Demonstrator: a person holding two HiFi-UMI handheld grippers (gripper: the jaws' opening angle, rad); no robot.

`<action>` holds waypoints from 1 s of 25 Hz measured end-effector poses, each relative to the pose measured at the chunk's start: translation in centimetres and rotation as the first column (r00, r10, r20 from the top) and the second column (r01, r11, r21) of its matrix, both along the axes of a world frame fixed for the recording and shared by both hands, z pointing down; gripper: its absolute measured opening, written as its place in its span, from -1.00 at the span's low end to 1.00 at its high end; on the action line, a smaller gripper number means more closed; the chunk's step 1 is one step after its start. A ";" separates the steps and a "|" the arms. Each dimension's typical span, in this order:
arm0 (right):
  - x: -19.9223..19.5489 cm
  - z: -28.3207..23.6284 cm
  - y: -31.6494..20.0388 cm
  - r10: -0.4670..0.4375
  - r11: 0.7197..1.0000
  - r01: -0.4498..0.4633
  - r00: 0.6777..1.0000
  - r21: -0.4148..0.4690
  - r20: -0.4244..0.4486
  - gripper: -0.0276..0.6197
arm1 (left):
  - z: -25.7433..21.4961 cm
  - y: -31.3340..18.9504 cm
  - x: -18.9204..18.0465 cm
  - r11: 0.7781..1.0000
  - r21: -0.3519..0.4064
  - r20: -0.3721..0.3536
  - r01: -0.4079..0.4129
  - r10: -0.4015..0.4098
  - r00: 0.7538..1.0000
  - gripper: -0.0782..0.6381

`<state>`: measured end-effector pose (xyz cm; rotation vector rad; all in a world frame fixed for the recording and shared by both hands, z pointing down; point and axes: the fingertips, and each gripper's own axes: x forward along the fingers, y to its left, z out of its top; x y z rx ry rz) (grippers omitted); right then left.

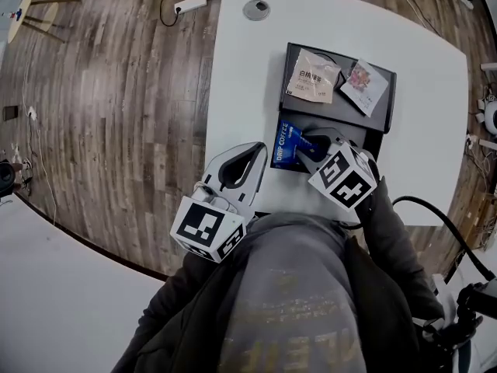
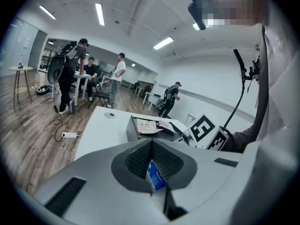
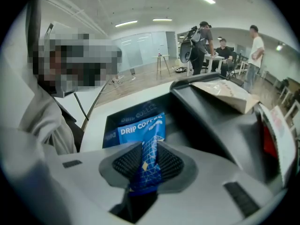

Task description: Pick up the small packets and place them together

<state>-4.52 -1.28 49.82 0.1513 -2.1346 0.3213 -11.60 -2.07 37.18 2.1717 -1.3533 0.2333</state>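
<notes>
Head view, layout: white bench [image 1: 233,68] carries a black tray [image 1: 373,119]. The drip-coffee packet [image 1: 286,142] lies at the tray's near left corner.
Right tongs [image 1: 311,144], place: tips sit over the right part of the drip-coffee packet, pointing steeply down.
Right tongs [image 3: 149,149], grip: in the right gripper view the ribbed pads [image 3: 124,165] are closed onto the packet's near end, which stands up between them. The rest of the drip-coffee packet [image 3: 140,129] lies flat just beyond the tips.
Drip-coffee packet, look: bright blue with white "DRIP COFFEE" lettering and a fine pale triangle-line pattern on the pinched end. A darker blue patch with the same lettering lies just beyond it; second packet or reflection, cannot tell.
Left tongs [image 1: 260,148], place: just left of the drip-coffee packet, over the bench's near part.
Left tongs [image 2: 151,144], grip: jaws together, with a blue sachet [image 2: 156,176] pinched edge-on in the hollow behind the tips.
Tray contents: beige packet [image 1: 313,78] at far left, and a pink-and-white packet [image 1: 363,86] just to its right.
</notes>
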 end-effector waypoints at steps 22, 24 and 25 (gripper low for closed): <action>5.6 -7.6 0.4 0.139 0.974 -0.152 0.987 0.170 0.086 -0.62 | -3.0 0.7 4.4 0.989 0.092 0.026 -0.112 0.110 0.994 -0.77; 5.3 -8.9 0.2 0.160 0.973 -0.180 0.976 0.141 0.145 -0.62 | -3.2 0.4 4.8 0.988 0.102 0.027 -0.118 0.116 0.993 -0.77; 5.3 -9.6 -0.2 0.171 0.972 -0.194 0.971 0.134 0.169 -0.62 | -3.4 0.1 5.1 0.987 0.108 0.027 -0.122 0.120 0.992 -0.77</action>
